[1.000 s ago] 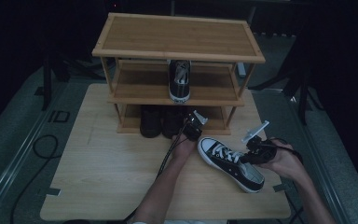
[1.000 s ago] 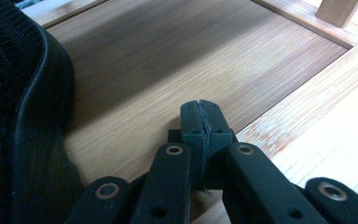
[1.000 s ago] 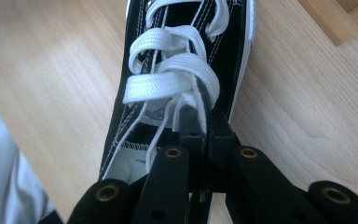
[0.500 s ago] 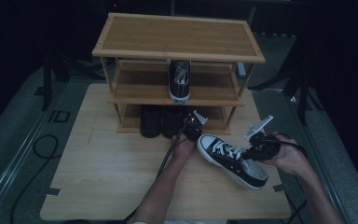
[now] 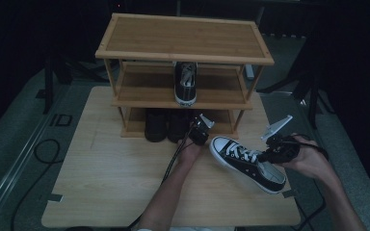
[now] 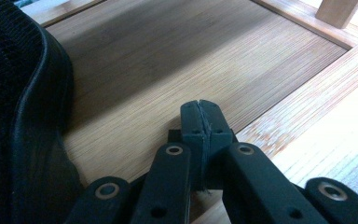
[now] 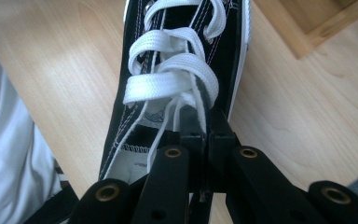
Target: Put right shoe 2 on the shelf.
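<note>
Lifted slightly, right tongs clamp sneaker; left tongs together at rack.

Four shoes (two dark pairs' worth), one rack.

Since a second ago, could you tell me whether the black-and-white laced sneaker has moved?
Yes: the black-and-white laced sneaker has risen slightly in the high view, toward the bamboo shoe rack.
</note>
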A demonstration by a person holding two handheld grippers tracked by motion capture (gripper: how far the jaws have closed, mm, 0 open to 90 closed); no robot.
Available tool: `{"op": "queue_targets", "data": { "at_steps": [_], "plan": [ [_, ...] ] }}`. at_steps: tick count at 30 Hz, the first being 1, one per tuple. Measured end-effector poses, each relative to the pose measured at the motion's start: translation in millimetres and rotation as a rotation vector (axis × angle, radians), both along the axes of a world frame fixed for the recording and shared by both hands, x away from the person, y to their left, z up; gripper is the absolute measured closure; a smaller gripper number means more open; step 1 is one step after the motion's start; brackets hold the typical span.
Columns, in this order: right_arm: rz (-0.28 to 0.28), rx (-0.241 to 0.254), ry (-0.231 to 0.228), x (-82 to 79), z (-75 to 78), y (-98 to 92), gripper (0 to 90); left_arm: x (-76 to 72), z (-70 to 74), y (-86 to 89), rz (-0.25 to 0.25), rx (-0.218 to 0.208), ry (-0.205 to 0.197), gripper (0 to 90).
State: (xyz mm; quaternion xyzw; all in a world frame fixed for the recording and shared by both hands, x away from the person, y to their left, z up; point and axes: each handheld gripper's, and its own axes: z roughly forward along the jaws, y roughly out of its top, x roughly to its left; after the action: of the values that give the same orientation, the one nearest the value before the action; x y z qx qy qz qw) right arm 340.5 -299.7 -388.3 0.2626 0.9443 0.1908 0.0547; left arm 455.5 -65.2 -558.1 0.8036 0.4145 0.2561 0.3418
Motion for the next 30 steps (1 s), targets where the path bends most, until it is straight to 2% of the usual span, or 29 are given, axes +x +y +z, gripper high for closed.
{"op": "queue_targets", "data": {
  "at_steps": [14,19,20,30],
  "plan": [
    [0.021,0.020,-0.017,-0.3,17.7,-5.4,88.7,0.3,0.0,0.5,-0.001,-0.003,0.002,90.0],
    [0.047,0.039,-0.030,-5.6,28.4,-4.2,88.7,0.2,-0.6,-0.2,0.002,-0.025,0.010,90.0],
    [0.054,0.047,-0.027,-6.2,30.3,-4.2,88.7,0.4,0.0,0.7,0.000,-0.005,0.003,90.0],
    [0.097,0.108,-0.048,-8.7,48.0,-0.6,88.7,0.3,0.0,0.5,-0.001,-0.003,0.002,90.0]
  ]
}}
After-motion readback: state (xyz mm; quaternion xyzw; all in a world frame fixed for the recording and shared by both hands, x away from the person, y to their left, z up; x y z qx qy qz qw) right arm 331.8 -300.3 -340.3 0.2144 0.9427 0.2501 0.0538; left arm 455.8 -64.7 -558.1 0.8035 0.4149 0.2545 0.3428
